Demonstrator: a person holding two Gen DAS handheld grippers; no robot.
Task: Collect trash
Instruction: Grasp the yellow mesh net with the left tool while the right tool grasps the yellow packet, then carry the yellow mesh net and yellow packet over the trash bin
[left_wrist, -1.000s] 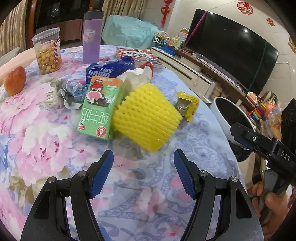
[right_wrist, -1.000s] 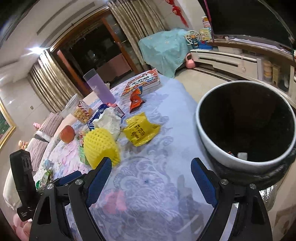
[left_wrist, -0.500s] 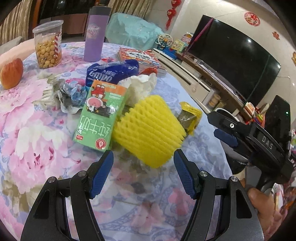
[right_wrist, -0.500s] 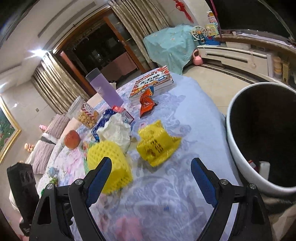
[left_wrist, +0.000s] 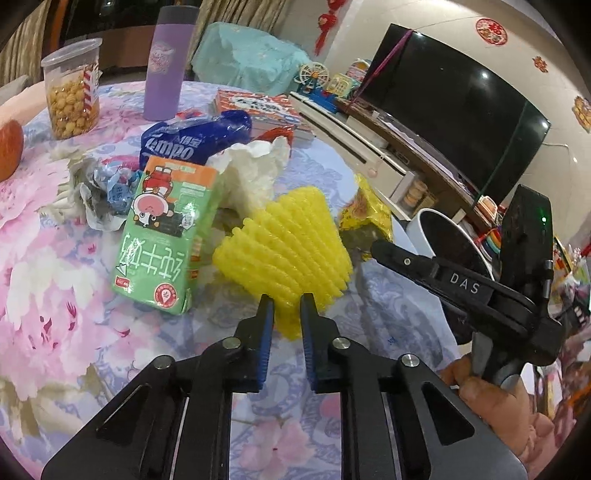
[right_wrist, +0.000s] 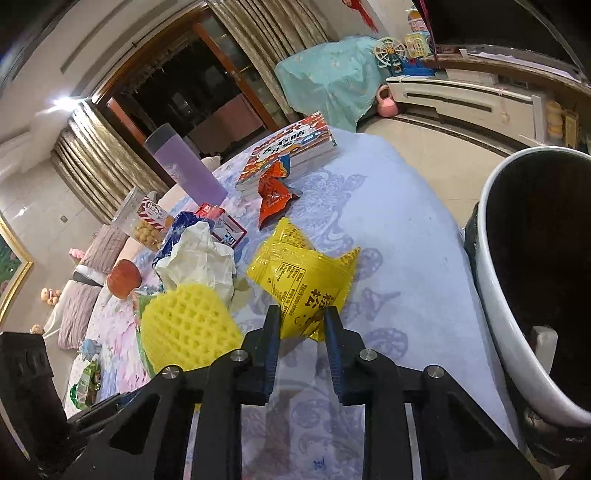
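Yellow foam fruit net (left_wrist: 284, 247), ribbed and cup-shaped, lying on its side on the floral tablecloth (left_wrist: 55, 288), just right of the green drink carton (left_wrist: 166, 236). Near edge pinched between the narrowed jaws of the left gripper (left_wrist: 287, 306), which have just been closing. Yellow snack wrapper (right_wrist: 303, 280), crinkled foil printed in black, just right of the net; near corner clamped by the right gripper (right_wrist: 301, 325), jaws likewise just closing. White crumpled tissue (right_wrist: 199, 258) just beyond both. Left view only: carton front, blue bag (left_wrist: 192, 140), silver-blue wrapper (left_wrist: 107, 192), hand (left_wrist: 491, 402) gripping the right tool. Right view only: orange wrapper (right_wrist: 273, 195) beside the book (right_wrist: 291, 147), dark interior of the white bin (right_wrist: 498, 295) off the table's right edge.
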